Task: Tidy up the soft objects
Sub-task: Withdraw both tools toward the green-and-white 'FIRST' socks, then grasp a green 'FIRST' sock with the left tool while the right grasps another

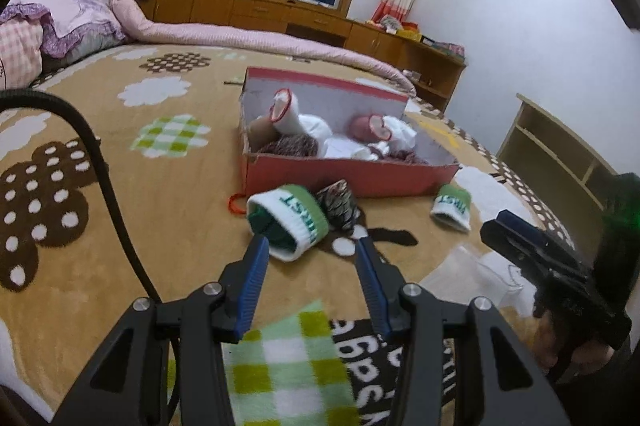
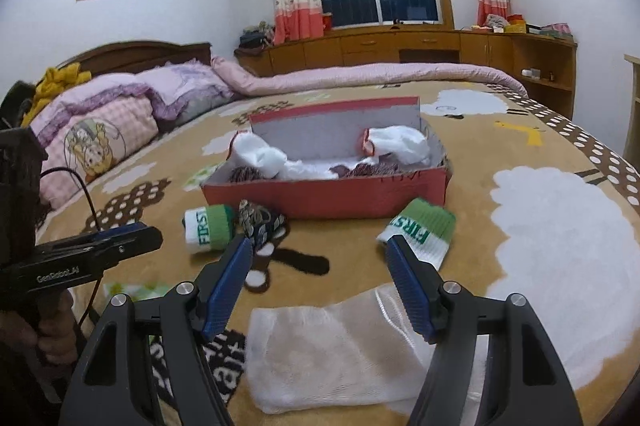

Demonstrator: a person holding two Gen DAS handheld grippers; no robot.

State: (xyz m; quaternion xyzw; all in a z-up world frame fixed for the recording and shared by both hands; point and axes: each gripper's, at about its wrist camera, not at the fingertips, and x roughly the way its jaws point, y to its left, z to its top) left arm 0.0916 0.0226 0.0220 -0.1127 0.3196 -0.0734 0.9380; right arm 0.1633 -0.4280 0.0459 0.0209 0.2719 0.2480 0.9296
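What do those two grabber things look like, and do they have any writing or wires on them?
Both look alike. The left gripper and right gripper have black angular arms with silver screws, ending in blue ribbed fingers. A black cable curves away from the left one. Seen from the side, the left gripper's black pistol-shaped body carries the white marking "GenRobot.AI".

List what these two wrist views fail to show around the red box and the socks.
- Red box floor: both views, hidden by the socks piled inside.
- White sock near end: right wrist view, covered by the right tool.
- Patterned sock: left wrist view, partly behind the green rolled sock.
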